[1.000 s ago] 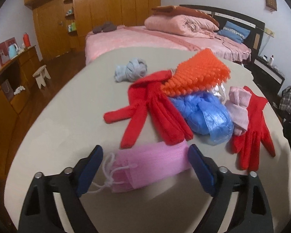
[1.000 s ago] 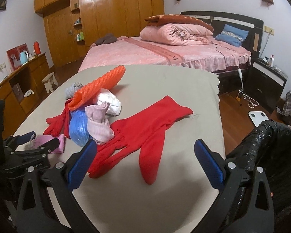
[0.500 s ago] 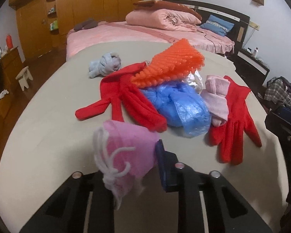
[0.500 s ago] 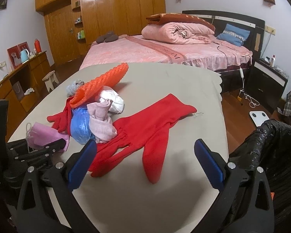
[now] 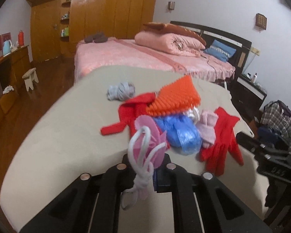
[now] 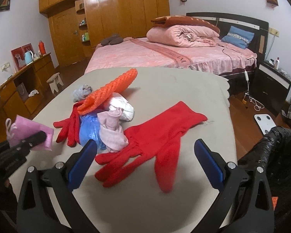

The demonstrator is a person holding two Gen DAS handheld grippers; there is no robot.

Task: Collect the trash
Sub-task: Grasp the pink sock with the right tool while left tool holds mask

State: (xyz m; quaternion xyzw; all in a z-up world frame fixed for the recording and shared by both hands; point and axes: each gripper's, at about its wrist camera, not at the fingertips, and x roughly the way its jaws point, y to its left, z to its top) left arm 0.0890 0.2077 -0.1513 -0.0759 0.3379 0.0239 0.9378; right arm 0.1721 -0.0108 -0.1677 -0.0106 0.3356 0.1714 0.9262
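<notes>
My left gripper (image 5: 154, 171) is shut on a crumpled pink face mask (image 5: 152, 136) with white ear loops, held above the beige table (image 5: 67, 136). From the right wrist view the same pink mask (image 6: 29, 132) hangs at the far left, pinched in the left gripper (image 6: 39, 136). My right gripper (image 6: 145, 159) is open over a red glove (image 6: 161, 136) lying flat. A pile holds an orange bumpy mat (image 6: 110, 89), a blue plastic bag (image 6: 89, 128), a pink sock (image 6: 110, 130), white crumpled paper (image 6: 120, 106), a second red glove (image 5: 133, 112) and a grey sock ball (image 5: 121, 91).
A black trash bag (image 6: 275, 147) stands off the table's right edge. A pink bed (image 6: 164, 56) lies behind the table, a wooden wardrobe (image 6: 116, 9) at the back, a desk (image 6: 23, 77) and small stool (image 6: 55, 81) at left, a white scale (image 6: 264, 121) on the floor.
My left gripper has shut on the pink mask and lifted it off the table, swinging a little rightward. My right gripper has stayed put and open.
</notes>
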